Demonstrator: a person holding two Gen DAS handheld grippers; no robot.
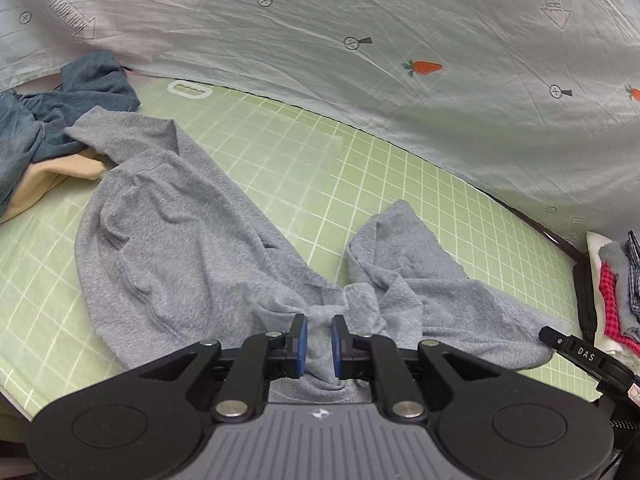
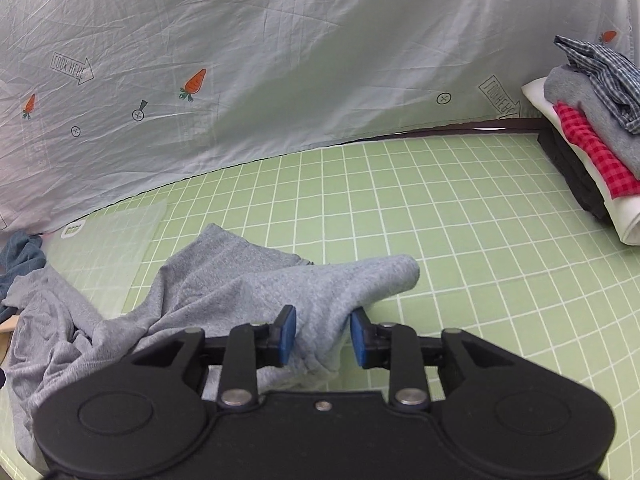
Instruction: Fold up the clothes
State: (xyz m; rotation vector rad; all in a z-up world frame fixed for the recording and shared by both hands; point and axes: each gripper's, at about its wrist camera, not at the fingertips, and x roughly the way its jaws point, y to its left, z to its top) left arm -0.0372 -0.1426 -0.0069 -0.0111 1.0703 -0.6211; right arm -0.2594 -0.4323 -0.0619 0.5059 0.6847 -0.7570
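Left gripper (image 1: pixel 319 346) shows first in the left wrist view: its two blue pads (image 1: pixel 301 344) stand a little apart with grey cloth of the one grey garment (image 1: pixel 172 240) between them, and a slim gap shows on each side, so they do not press it. That garment lies crumpled on the green grid mat (image 1: pixel 400 184), one bunched part running toward the far left and a second lobe rising to the right of the fingers. At the far left sit one dark blue garment (image 1: pixel 60 108) and one beige piece (image 1: pixel 48 176) under it, touching the grey garment's end. A pale printed sheet (image 1: pixel 360 20) hangs behind the mat, with two carrots showing on it. At the right edge the tip of the other gripper peeks in beside a stack of clothes (image 1: pixel 616 300).

Right gripper (image 2: pixel 323 338), in the right wrist view, has its two pads clearly apart; a fold of the grey garment (image 2: pixel 240 288) lies between them, touching the left pad and clear of the right one. Far right on the mat (image 2: pixel 440 220), one stack (image 2: pixel 592 136) holds a checked blue piece, a grey one, a red checked one and a white one. Three carrots show on the sheet (image 2: pixel 280 60).
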